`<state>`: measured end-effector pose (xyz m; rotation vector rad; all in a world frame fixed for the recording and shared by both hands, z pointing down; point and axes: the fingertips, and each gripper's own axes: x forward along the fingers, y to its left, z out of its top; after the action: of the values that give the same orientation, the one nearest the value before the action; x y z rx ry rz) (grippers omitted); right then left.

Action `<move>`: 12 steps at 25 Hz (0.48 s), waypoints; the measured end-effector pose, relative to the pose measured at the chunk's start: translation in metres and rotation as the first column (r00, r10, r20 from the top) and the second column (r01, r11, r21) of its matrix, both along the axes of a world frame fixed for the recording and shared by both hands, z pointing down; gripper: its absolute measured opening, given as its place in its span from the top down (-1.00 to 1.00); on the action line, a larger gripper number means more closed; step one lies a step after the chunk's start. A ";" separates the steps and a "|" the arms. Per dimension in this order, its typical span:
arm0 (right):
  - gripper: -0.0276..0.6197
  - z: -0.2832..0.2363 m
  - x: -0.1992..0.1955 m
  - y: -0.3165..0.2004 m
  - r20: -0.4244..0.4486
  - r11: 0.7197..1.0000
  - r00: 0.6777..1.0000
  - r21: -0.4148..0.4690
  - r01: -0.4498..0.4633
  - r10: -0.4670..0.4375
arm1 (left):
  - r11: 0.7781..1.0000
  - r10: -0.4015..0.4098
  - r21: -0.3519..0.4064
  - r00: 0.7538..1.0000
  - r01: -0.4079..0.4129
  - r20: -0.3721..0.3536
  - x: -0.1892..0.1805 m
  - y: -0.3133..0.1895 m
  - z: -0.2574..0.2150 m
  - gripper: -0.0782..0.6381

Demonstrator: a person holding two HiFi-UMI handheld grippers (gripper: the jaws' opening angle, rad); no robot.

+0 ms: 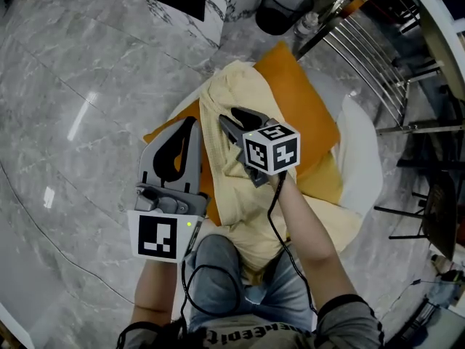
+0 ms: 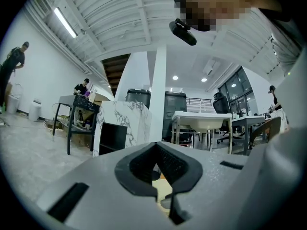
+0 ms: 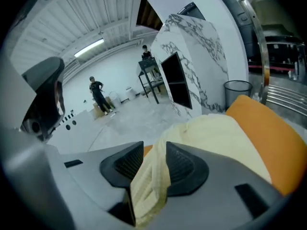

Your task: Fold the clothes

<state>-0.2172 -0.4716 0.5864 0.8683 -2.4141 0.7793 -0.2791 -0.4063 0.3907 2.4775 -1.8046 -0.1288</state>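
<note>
Right gripper (image 3: 154, 150): jaws apart, with a cloth (image 3: 216, 133) fold sitting loose between them and no real pinch. Left gripper (image 2: 156, 145) is closed and empty, off to its left. Risk: if the right one pulls away, the fold drops and unrolls over the cushion (image 3: 268, 133). The left can't catch it.

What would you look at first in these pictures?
A big yellow cloth draped over an orange cushion in the middle, right in front of the person's knees. The right gripper has a fold of that cloth between its jaws. The left gripper hangs beside it at the cloth's left edge, jaws together and holding nothing.
</note>
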 end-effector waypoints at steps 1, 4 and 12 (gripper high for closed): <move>0.47 0.010 0.004 0.006 -0.040 1.000 0.999 -0.003 -0.009 0.009 | 1.000 0.000 -0.003 1.000 0.000 0.000 0.000 -0.001 0.002 0.77; 0.63 0.032 0.014 0.016 -0.158 0.999 0.987 -0.023 -0.033 0.029 | 1.000 0.003 0.008 1.000 -0.003 -0.004 0.000 -0.003 0.001 0.77; 0.91 0.038 -0.043 0.040 -0.016 0.989 1.000 -0.145 0.003 -0.005 | 1.000 -0.004 0.003 1.000 0.004 0.014 0.004 -0.001 0.001 0.77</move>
<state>-0.2601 -0.4314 0.6246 0.8086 -2.3113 0.9301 -0.2748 -0.4072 0.3919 2.4830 -1.8162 -0.1153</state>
